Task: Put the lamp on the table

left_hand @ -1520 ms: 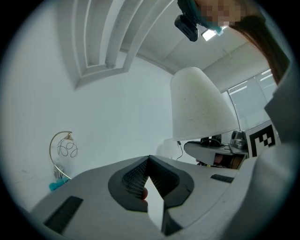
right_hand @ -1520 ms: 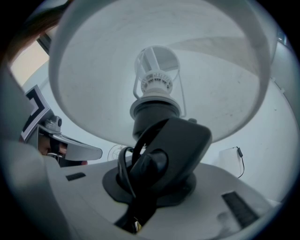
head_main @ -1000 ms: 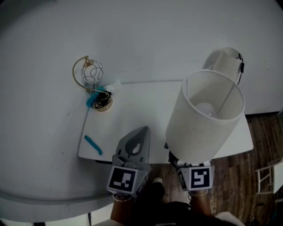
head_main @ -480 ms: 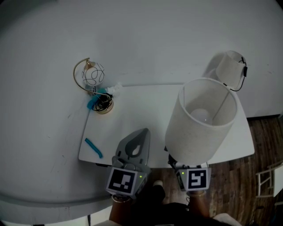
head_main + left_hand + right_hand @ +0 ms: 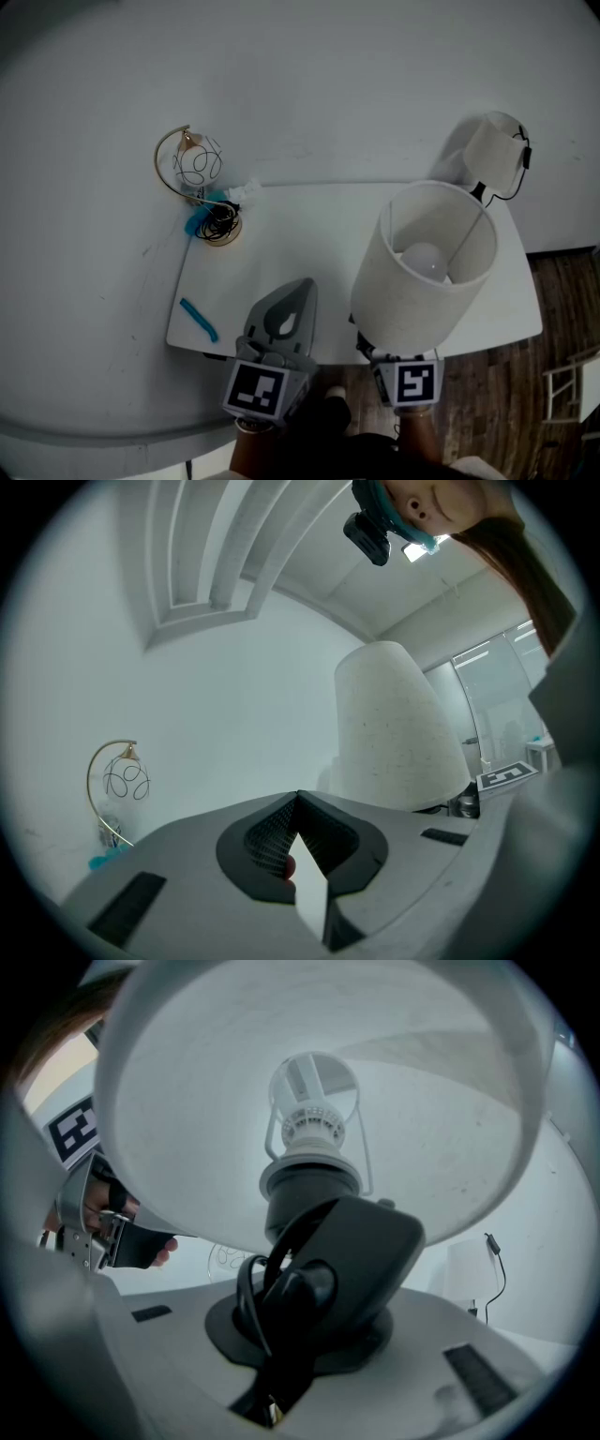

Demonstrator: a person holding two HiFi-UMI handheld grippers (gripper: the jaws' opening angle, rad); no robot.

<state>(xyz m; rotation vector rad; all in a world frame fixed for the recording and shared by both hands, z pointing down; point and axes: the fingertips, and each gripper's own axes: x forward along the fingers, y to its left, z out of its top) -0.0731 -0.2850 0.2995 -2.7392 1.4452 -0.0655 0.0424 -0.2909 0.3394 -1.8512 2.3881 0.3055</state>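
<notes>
The lamp has a white drum shade (image 5: 422, 267) and a bulb inside (image 5: 427, 262). It stands upright over the front right part of the white table (image 5: 291, 234). My right gripper (image 5: 309, 1330) is shut on the lamp's dark stem and coiled black cord below the shade (image 5: 187, 1101). In the head view the shade hides its jaws; only its marker cube (image 5: 412, 382) shows. My left gripper (image 5: 286, 317) is shut and holds nothing, hovering over the table's front edge left of the lamp. In the left gripper view the shade (image 5: 394, 733) rises to the right.
A gold wire lamp (image 5: 192, 169) with blue bits at its base stands at the table's back left. A blue strip (image 5: 198, 313) lies near the front left corner. A second white-shade lamp (image 5: 492, 150) with a black cord is at the back right. Wooden floor (image 5: 562, 300) lies right.
The right gripper and the lamp have sunk and shifted slightly, so the shade looks smaller and lower over the table. The left gripper has stayed put.
</notes>
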